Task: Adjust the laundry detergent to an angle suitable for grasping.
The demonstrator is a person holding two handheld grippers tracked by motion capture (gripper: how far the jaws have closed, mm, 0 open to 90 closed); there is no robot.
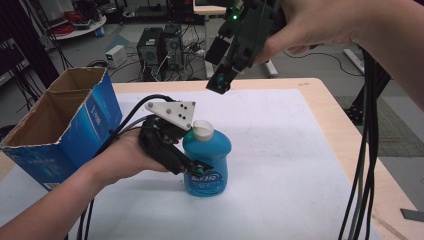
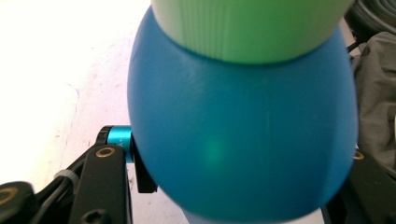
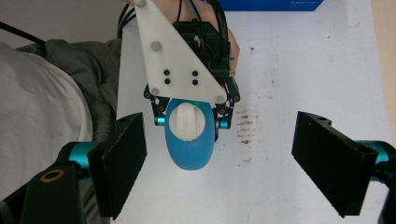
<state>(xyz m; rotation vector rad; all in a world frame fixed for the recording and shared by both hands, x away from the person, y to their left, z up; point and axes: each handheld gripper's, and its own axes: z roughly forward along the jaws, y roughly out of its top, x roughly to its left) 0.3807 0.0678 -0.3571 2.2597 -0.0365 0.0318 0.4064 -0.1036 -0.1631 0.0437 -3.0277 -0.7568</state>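
Left claw (image 1: 200, 167) clamped on blue bottle (image 1: 207, 160), bottle upright on the white bench (image 1: 300, 150) beside the open carton (image 1: 60, 125). Right claw (image 3: 217, 163) spread wide, empty, poised above the white cap (image 3: 187, 120). Step: bracing bottle. Next, likely: descend, centre, close on cap.

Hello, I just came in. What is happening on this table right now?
A person works with a gripper in each hand. The left gripper is shut on a blue bottle with a white cap, which is upright on the white table cover. The right gripper is above it, fingers wide open with nothing between them, pointing down at the cap. An open blue cardboard box is at the left.
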